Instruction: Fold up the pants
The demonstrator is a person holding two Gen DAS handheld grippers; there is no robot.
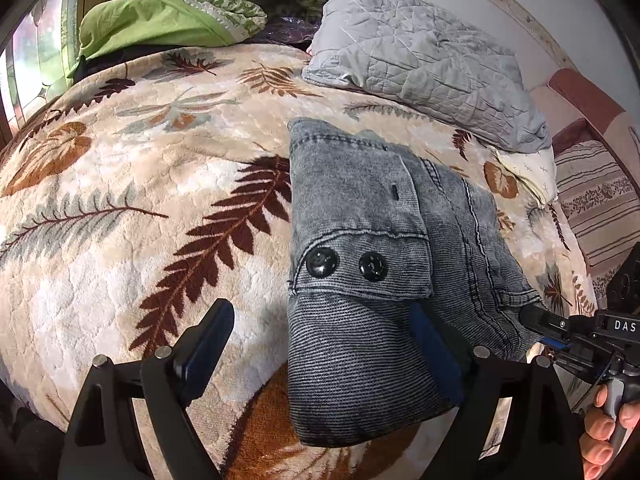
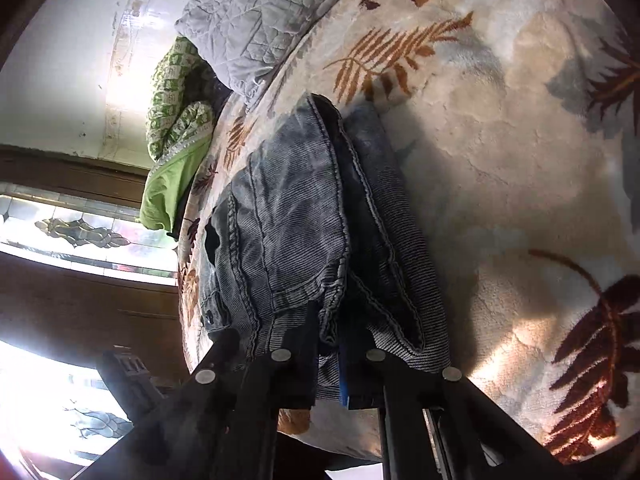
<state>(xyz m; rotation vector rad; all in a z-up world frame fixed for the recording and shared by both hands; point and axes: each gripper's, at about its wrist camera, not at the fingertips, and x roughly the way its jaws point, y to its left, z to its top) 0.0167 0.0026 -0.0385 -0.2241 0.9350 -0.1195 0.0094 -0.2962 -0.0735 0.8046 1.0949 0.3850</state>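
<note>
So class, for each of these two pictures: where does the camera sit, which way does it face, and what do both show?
Left wrist: sits on the left claw, facing across the leaf-patterned plush blanket at the folded grey denim pants; its open fingers, the right claw and a hand show.
Right wrist: sits on the right claw, rolled sideways, looking along the pants; its fingers pinch the denim.
Shared: pants, blanket, grey quilted pillow.
</note>
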